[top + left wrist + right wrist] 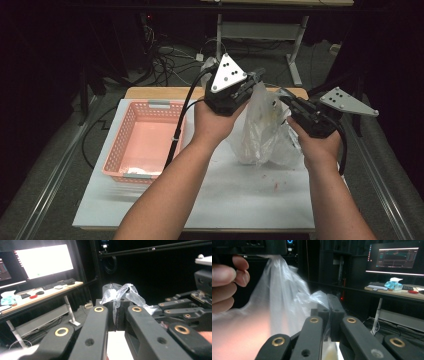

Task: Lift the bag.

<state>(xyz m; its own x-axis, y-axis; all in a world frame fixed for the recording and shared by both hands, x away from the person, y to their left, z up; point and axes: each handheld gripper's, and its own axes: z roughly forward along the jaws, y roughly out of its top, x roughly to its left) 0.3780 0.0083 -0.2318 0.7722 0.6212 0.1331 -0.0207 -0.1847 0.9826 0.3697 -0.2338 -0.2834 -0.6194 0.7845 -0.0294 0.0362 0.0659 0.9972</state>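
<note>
Dark curtains and a bright screen stand behind the white worktop, and a pink basket sits on its left part with nothing inside that I can see. Up in the air, just right of the basket, hangs a thin clear plastic bag. The left hand-held gripper has its jaws pressed together on a twisted bit of the bag's top edge — you can see the crinkly plastic poking up between them in the left gripper view. The right hand-held gripper is pinching the bag too, on the other side of the top, with its jaws tight on the film. So the bag is held by two corners, and its bottom hangs low near the worktop; I cannot tell if it touches. It looks like the job now is to pull the mouth of the bag open. To do that well, keep both pinches tight and move the two hands apart slowly — not fast, since thin plastic can rip or slip out. Keep the top level so nothing inside tips out. Something yellowish may be in the bag, but it is too blurry to tell.
</note>
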